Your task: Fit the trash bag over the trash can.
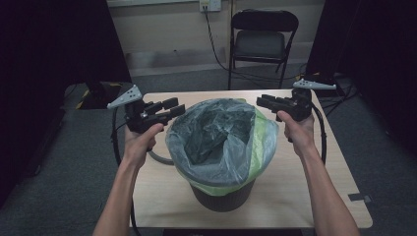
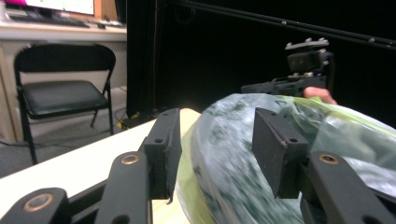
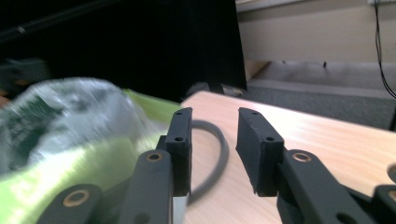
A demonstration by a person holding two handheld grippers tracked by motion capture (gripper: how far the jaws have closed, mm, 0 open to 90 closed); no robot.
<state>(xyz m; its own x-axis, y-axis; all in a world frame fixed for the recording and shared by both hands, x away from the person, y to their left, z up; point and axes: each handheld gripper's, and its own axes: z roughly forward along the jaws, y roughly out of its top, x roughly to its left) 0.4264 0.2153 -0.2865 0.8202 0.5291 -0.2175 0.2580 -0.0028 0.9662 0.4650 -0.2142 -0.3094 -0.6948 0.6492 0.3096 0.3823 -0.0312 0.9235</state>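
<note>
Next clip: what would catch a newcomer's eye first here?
The dark bin in the middle of the table, with a clear liner ballooning over its rim on top of a green bag. Then the two hand-held tools flanking it: the left gripper and the right gripper, both with jaws apart and gripping nothing. Behind the table stands a black folding chair.
</note>
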